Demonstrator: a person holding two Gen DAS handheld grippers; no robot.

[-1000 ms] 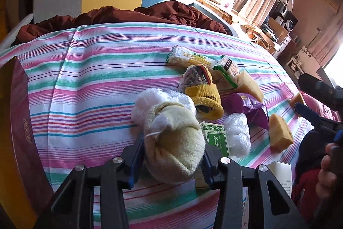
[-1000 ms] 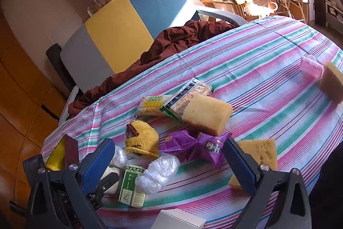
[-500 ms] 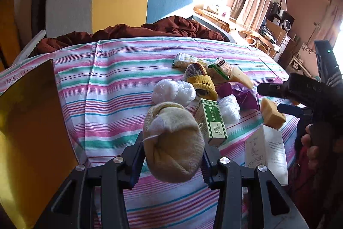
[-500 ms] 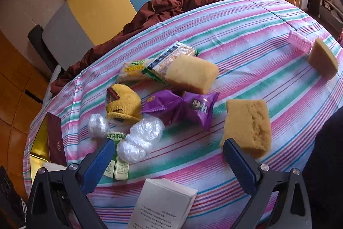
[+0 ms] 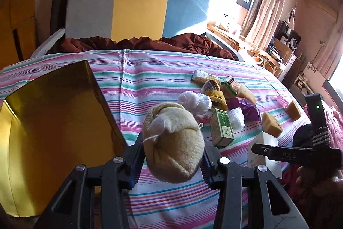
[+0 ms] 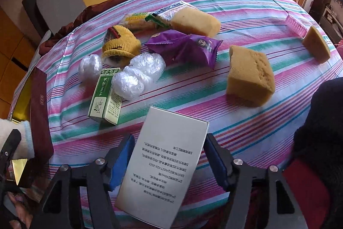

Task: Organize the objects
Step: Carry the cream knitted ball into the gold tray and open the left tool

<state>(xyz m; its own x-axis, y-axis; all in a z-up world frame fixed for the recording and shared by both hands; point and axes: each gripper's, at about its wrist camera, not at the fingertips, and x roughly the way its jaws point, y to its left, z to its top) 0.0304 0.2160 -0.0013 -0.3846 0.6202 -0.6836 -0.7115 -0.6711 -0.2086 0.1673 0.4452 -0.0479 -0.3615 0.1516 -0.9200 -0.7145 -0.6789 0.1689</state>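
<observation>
Step in hand: the left gripper carries a cream sock bundle, pinched between its fingers, lifted clear of the striped surface, with the open gold box just left of the fingers.
Right gripper: its fingers are closing around the white box, which lies between them; small gaps show, so no firm pinch yet.
Next move: likely lowering the bundle into the gold box, then completing the squeeze on the white box.
</observation>
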